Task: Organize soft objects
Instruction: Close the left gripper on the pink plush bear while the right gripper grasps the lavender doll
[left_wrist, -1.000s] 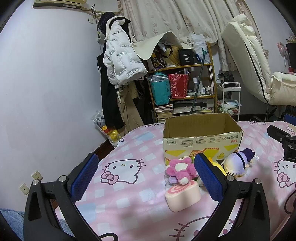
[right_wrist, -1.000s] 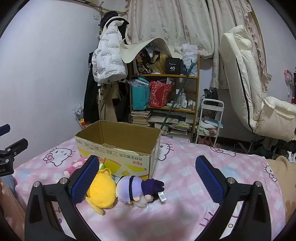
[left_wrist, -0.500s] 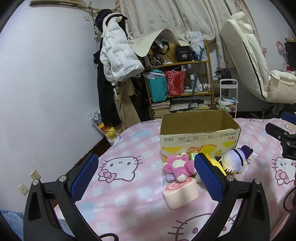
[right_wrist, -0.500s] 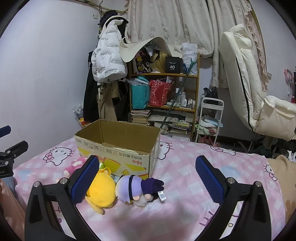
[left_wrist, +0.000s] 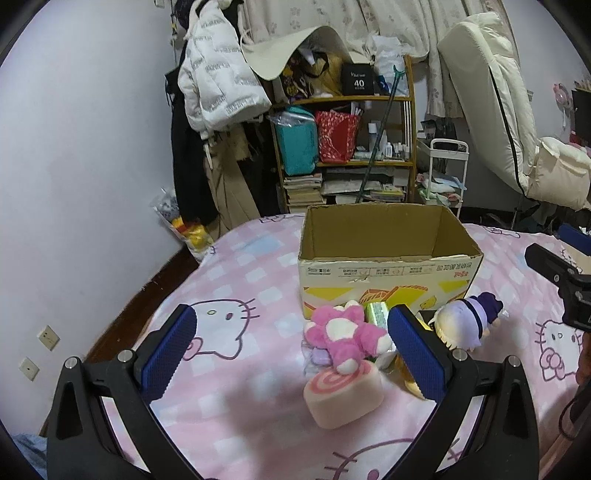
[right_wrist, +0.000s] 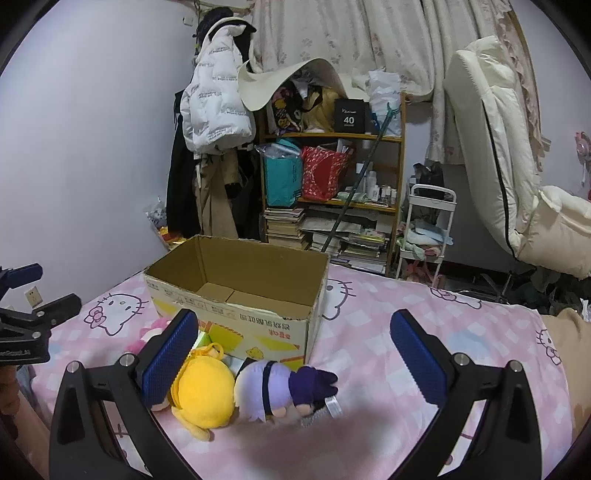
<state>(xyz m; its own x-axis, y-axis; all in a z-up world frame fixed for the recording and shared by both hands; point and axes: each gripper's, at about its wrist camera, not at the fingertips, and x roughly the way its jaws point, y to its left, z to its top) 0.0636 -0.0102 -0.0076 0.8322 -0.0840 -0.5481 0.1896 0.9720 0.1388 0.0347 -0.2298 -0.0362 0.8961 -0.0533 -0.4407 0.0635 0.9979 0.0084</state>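
Note:
An open cardboard box (left_wrist: 388, 269) stands on the pink Hello Kitty bedspread (left_wrist: 240, 288); it looks empty in the right wrist view (right_wrist: 236, 295). In front of it lie a pink plush (left_wrist: 347, 336), a pink swirl-roll cushion (left_wrist: 343, 393), a purple plush doll (left_wrist: 465, 325) and a yellow plush (right_wrist: 203, 391). The purple doll also shows in the right wrist view (right_wrist: 280, 387). My left gripper (left_wrist: 295, 350) is open, above the bed near the pink plush. My right gripper (right_wrist: 291, 358) is open, above the purple doll and yellow plush.
A cluttered shelf (left_wrist: 347, 147) with books and bags stands behind the bed. Coats (left_wrist: 218, 85) hang on the wall at left. A white cart (right_wrist: 424, 229) and a cream recliner (right_wrist: 517, 177) stand at right. The bed's left edge drops to the floor (left_wrist: 147, 288).
Both grippers moved closer to the toys and box, which now look larger. Both stay open and empty; no toy has moved.

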